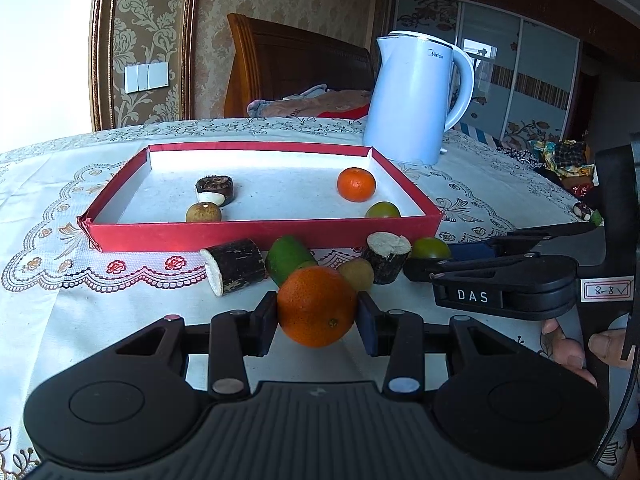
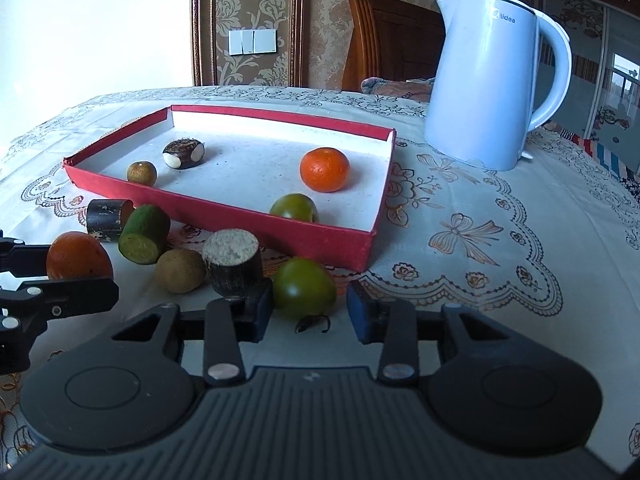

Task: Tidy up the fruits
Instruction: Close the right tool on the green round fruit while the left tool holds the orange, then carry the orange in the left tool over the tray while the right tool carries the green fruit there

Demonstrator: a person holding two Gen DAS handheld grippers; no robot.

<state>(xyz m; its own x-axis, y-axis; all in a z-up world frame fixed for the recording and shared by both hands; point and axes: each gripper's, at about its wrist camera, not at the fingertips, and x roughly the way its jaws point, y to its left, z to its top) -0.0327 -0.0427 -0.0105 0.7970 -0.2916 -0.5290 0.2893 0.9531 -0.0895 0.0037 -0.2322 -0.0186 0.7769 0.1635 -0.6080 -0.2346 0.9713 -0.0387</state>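
Observation:
My left gripper (image 1: 317,312) is shut on an orange (image 1: 316,306), just in front of the red tray (image 1: 260,234); the orange also shows in the right wrist view (image 2: 78,256). My right gripper (image 2: 310,312) is open around a green fruit (image 2: 304,286) on the cloth; its left pad (image 2: 262,312) is close to the fruit. The tray (image 2: 256,224) holds an orange (image 2: 325,169), a green fruit (image 2: 294,208), a brown longan (image 2: 142,172) and a dark chestnut piece (image 2: 183,153). Loose in front lie two sugarcane stubs (image 2: 232,262), a green piece (image 2: 144,234) and a yellowish longan (image 2: 180,270).
A white kettle (image 2: 492,80) stands behind the tray at the right. A lace tablecloth (image 2: 480,240) covers the round table. A small dark stem (image 2: 312,322) lies by the green fruit. A bed headboard and wardrobe are behind.

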